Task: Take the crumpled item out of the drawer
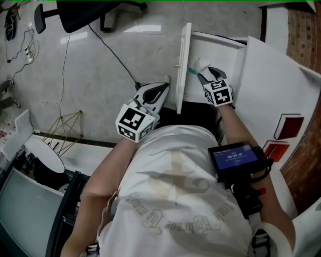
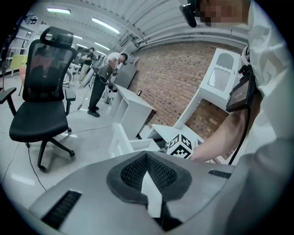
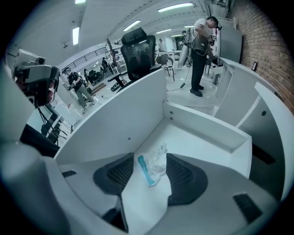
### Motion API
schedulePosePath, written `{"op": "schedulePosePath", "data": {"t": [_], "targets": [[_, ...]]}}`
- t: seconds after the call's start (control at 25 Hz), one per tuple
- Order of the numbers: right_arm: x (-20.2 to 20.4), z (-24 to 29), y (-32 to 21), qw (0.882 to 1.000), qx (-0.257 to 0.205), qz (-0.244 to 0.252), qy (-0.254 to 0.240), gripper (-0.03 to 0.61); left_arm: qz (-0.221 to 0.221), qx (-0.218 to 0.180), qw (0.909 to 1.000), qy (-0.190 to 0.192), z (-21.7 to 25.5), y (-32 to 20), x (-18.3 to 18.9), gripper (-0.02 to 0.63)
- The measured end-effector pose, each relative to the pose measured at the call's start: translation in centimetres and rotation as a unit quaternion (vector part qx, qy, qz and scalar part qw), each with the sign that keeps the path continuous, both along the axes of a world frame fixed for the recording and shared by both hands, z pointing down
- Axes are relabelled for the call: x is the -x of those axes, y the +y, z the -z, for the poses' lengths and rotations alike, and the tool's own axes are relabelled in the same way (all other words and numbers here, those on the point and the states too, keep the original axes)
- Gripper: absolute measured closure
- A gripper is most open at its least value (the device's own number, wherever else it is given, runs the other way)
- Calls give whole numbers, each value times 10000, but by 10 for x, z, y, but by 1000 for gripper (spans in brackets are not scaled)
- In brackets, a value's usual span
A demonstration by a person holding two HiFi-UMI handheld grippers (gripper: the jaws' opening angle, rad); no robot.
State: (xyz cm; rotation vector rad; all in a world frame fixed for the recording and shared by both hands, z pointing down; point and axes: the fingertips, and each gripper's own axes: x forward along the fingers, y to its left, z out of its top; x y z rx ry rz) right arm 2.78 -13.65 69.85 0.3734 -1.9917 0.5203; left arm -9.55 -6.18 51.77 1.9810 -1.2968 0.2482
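Note:
The white drawer (image 1: 184, 60) stands pulled out, and its inside fills the right gripper view with a white wall (image 3: 115, 119). A crumpled white item with a blue strip (image 3: 155, 164) lies on the drawer floor; it shows small in the head view (image 1: 199, 64). My right gripper (image 3: 150, 158) reaches into the drawer (image 1: 203, 74), open, one jaw on either side of the item with a gap showing. My left gripper (image 1: 164, 84) hangs outside the drawer front, near its small knob, with its jaw tips together and nothing in them (image 2: 147, 156).
A black office chair (image 1: 95, 15) and loose cables (image 1: 65, 60) are on the floor at the left. The white cabinet top (image 1: 281, 85) with red cards (image 1: 288, 125) lies at the right. People stand far off (image 3: 202, 50). A screen device (image 1: 233, 155) rides my right forearm.

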Motion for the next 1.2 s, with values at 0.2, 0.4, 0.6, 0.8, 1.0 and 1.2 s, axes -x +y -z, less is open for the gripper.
{"op": "schedulePosePath", "data": {"t": [0.2, 0.4, 0.6, 0.8, 1.0, 1.2], "targets": [[3, -25, -3, 9997, 35, 213, 134, 359, 101, 165, 9998, -53, -13, 8, 4, 594], [5, -34, 3, 9986, 42, 459, 242, 354, 226, 210, 9995, -58, -11, 9, 7, 594], [7, -46, 4, 9979, 60, 563, 319, 333, 205, 240, 9995, 17, -14, 5, 0, 594], [3, -59, 3, 9933, 20, 978, 611, 281, 150, 297, 9994, 48, -14, 4, -8, 594], [14, -62, 18, 9681, -300, 2370, 757, 278, 191, 319, 9993, 15, -10, 1, -4, 594], [4, -70, 34, 9615, -344, 2510, 1060, 278, 229, 362, 9991, 7, -4, 10, -6, 594]]}}
